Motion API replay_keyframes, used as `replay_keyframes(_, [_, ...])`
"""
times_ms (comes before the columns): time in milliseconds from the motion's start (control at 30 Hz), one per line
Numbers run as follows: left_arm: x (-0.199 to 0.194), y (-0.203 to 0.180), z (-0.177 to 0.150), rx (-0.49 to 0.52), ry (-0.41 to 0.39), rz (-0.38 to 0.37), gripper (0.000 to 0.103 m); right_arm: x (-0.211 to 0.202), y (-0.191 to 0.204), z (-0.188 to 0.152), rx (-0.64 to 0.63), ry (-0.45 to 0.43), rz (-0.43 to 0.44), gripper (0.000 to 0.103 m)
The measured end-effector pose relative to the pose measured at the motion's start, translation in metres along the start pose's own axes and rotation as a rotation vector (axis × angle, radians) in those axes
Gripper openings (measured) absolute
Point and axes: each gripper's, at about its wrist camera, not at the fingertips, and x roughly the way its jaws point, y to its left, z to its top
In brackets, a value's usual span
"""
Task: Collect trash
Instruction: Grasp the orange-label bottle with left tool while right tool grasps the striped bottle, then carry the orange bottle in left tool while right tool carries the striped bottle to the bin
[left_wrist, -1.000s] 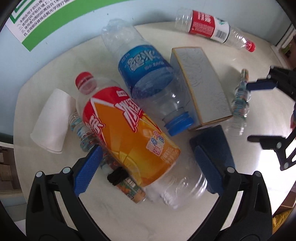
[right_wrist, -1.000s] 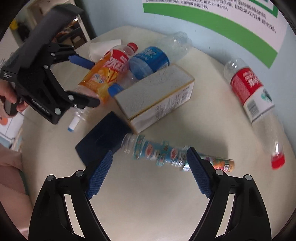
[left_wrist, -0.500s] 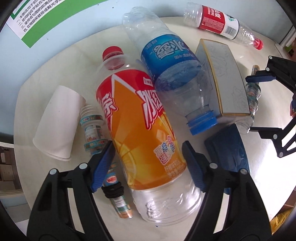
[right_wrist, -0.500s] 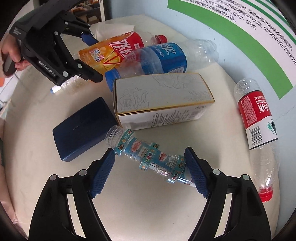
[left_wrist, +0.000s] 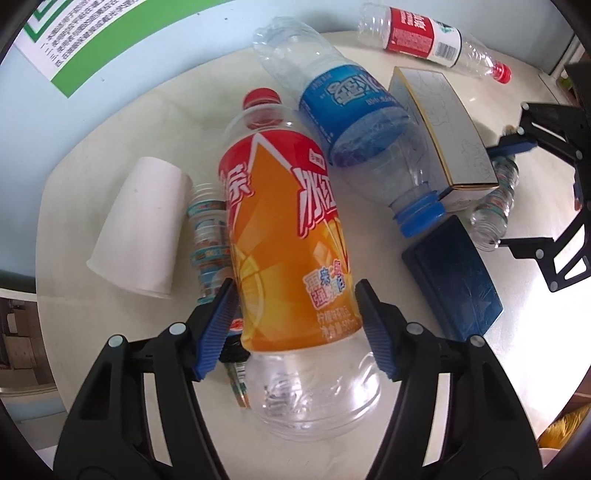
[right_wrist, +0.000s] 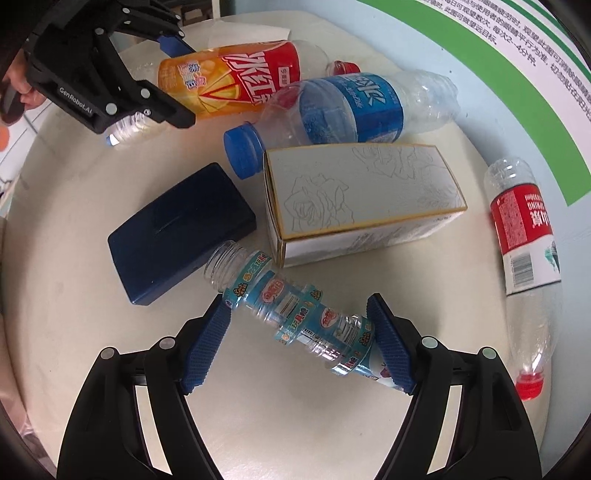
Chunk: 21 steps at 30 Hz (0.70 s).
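My left gripper (left_wrist: 293, 291) is closed around the lower body of a large orange-and-red iced tea bottle (left_wrist: 288, 236), its pads touching both sides; the bottle also shows in the right wrist view (right_wrist: 236, 86). My right gripper (right_wrist: 299, 304) straddles a small clear bottle with a light blue label (right_wrist: 295, 317) lying on the round white table (right_wrist: 74, 332); its pads stand at the bottle's two ends. A big blue-label water bottle (right_wrist: 347, 107), a grey rose-print box (right_wrist: 358, 195), a dark blue flat box (right_wrist: 177, 232) and a red-label bottle (right_wrist: 524, 236) lie around.
A white paper cup (left_wrist: 144, 229) and a second small blue-label bottle (left_wrist: 210, 236) lie left of the orange bottle. A wall with a green-bordered poster (right_wrist: 517, 55) runs behind the table. The table edge (left_wrist: 48, 295) curves close on the left.
My left gripper closed in on the orange bottle and now grips it. My right gripper moved forward over the small blue-label bottle and narrowed around it.
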Motion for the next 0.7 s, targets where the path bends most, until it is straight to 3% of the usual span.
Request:
replay_keyframes(333, [-0.027,-0.004,-0.012,-0.003,-0.054,0.015,0.060,-0.038,-0.001,-0.005,0.127,-0.061,-0.010,0.076])
replay_keyframes(700, [-0.075,0.000,-0.028,-0.040,-0.177,0.040,0.059,-0.090,0.016,0.014,0.110,-0.161,-0.061,0.076])
